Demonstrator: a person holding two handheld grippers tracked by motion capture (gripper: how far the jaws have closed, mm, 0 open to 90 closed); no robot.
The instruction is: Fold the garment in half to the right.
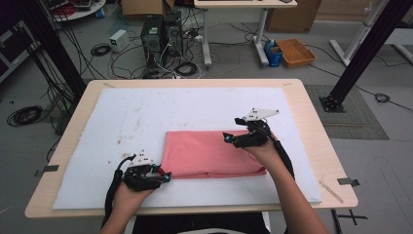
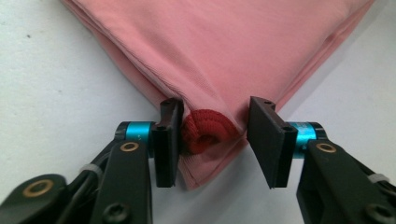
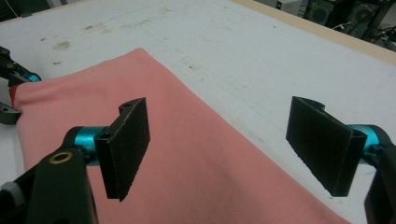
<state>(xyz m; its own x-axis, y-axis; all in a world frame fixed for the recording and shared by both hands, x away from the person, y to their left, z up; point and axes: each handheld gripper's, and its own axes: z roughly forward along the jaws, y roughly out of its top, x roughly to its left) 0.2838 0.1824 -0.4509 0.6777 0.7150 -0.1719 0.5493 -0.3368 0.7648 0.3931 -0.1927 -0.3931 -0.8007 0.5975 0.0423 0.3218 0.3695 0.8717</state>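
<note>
Left claw straddling pink cloth corner

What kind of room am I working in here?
Likely a robotics lab or workshop: computer towers with loose cables on the floor, a black frame post, cardboard boxes behind the padded table.

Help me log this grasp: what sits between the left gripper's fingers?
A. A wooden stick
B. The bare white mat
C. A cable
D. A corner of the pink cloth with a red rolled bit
D: in the left gripper view the pink cloth corner, with its red rolled bit, lies between the left gripper fingers.
</note>
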